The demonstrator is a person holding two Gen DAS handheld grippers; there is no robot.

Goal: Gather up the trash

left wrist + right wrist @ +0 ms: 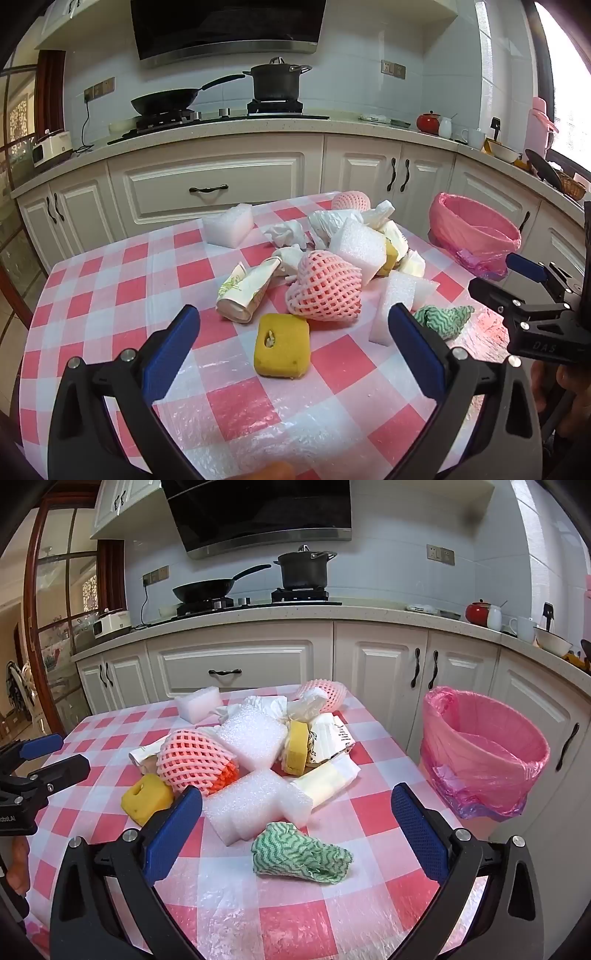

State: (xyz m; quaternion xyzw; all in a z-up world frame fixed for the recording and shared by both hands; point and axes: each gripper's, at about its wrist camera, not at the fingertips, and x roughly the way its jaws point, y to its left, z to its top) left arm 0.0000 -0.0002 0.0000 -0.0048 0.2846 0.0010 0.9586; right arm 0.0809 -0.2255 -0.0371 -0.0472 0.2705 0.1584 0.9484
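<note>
Hovering spread wide and empty over the checked tablecloth, left gripper framing a yellow sponge at lower centre, right gripper framing a green cloth, trash pile lying mid-frame, pink-lined bin standing at right.

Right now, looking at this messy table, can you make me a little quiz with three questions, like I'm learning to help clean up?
1. True or false: the pink-lined bin already has trash in it.
2. Which thing lies nearest the right gripper? A yellow sponge B green wavy cloth C crumpled paper cup
3. Fill in: both grippers, the left gripper too, are ____ and hold nothing.

Key: 1 false, it looks empty; 2 B; 3 open.
</note>
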